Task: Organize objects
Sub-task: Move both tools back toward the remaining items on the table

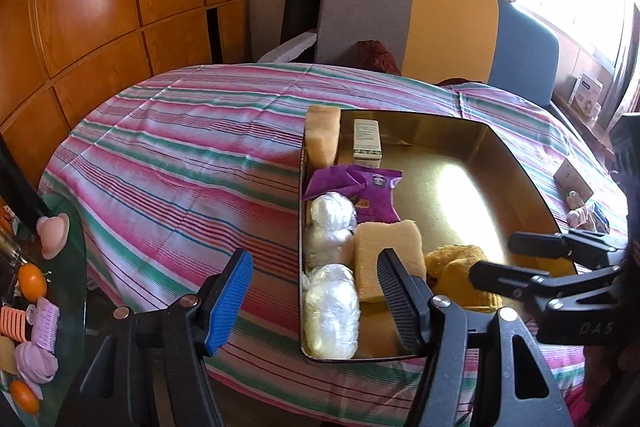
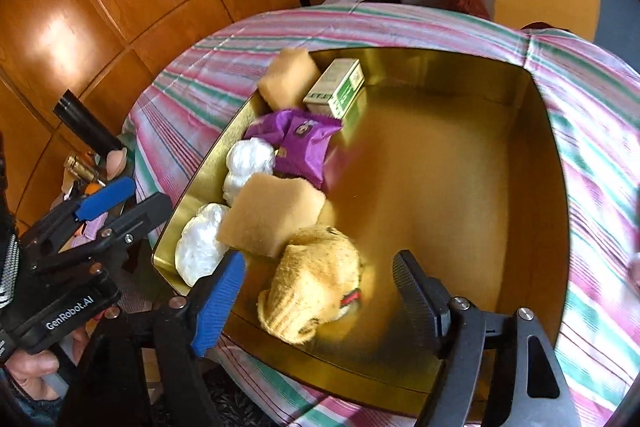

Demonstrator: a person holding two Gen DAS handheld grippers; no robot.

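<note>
Yellow knitted sock (image 2: 316,291) lies in the gold tin's (image 2: 536,187) near corner, between my right hand-held gripper's (image 2: 320,291) spread pads, unpressed. I'd lift straight clear, not snagging. Left hand-held gripper (image 1: 316,291) gapes empty over the striped bench (image 1: 180,147).

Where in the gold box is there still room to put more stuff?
The right half of the gold tray is bare, between the purple packet and the far right wall. The left side is crowded: sponges, white wrapped bundles, a green-and-white carton, and the yellow sock near the front. The striped cloth left of the tray is bare too.
</note>
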